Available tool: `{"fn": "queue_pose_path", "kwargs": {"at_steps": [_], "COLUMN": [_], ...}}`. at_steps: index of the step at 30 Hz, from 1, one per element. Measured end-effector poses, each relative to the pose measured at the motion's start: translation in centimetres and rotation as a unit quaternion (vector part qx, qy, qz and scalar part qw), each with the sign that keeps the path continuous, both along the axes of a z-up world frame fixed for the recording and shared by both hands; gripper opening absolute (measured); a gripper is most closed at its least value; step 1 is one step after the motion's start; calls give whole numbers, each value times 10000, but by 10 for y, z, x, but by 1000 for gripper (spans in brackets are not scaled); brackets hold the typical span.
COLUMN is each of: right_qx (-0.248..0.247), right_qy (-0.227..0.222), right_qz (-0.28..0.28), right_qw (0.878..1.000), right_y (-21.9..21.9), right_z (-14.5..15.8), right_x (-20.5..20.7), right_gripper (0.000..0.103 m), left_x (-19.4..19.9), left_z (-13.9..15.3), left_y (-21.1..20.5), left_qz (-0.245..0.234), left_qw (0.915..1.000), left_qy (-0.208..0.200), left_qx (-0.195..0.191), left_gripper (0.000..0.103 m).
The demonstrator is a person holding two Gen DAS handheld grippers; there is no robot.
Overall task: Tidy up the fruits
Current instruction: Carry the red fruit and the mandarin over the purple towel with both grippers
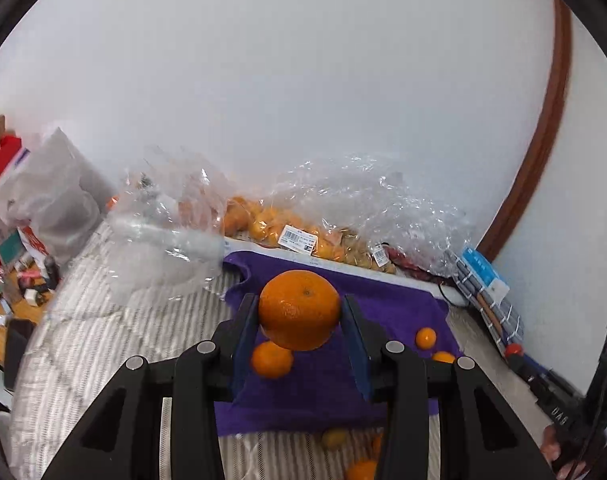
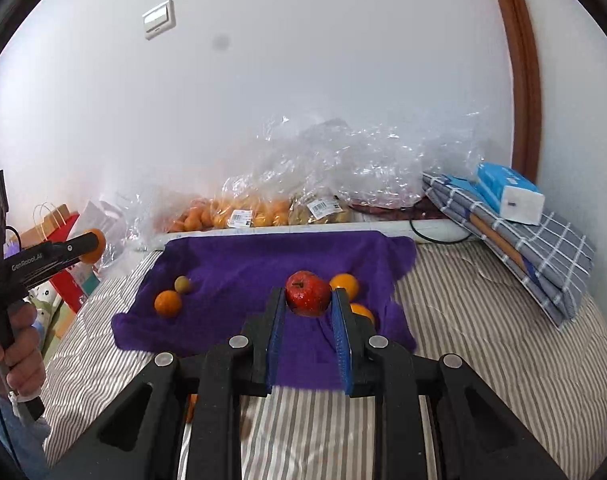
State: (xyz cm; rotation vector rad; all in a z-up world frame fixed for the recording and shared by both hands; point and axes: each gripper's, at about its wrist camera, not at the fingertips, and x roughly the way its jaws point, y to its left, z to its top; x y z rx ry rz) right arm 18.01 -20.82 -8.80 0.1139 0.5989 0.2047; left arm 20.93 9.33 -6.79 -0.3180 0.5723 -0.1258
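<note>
The left hand-held gripper (image 1: 299,312) has a large orange (image 1: 299,310) clamped between its blue pads, jaws parted only as wide as the fruit, and carries it clear above the purple cloth (image 1: 303,396). From the right wrist view the same gripper shows at the far left edge, gripped by a person's hand (image 2: 21,344), with the orange peeking past its tip.

The right hand-held gripper (image 2: 308,300) is closed on a red apple (image 2: 307,294), pads pressing its two sides, stem dimple facing up and towards the camera. The apple hangs above the near right part of the cloth.

On the cloth below lie the loose fruits: a small orange (image 2: 168,303) with a little brownish-green fruit (image 2: 183,284) just beside it on the left, and two more small oranges (image 2: 345,285) just to the right of the apple, the nearer one partly hidden by the right finger.

The cloth is spread on a bed with a grey-and-white striped cover (image 2: 483,344). Along the far edge, against the white wall (image 2: 303,80), sit crumpled clear plastic bags (image 2: 343,160), some holding oranges and carrying barcode labels. A folded checked fabric (image 2: 543,252) with a blue-and-white tissue pack (image 2: 511,196) on it lies far right. A light switch (image 2: 158,20) is on the wall, a brown door frame (image 2: 523,80) stands at right, and a red paper bag (image 2: 61,256) sits far left.
</note>
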Motion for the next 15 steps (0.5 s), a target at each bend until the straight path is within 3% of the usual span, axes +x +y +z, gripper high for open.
{"fn": "queue_pose_path", "kwargs": {"at_steps": [6,15], "right_qx": [0,49], "right_qy": [126,730], "right_qz": [135,288], "right_qw": [9998,9969], "right_y": [7,8], "right_z": [-15,-66], "right_x": [29,57], "right_gripper": [24,24], "left_x": [32,44], "left_z": [-24,-61], "left_y": [-13,-15], "left_qz": [-28,-177], "left_qw": [9997,9988], "left_qy": [204,410], "left_qx": [-163,-187], "left_gripper": [39,39]}}
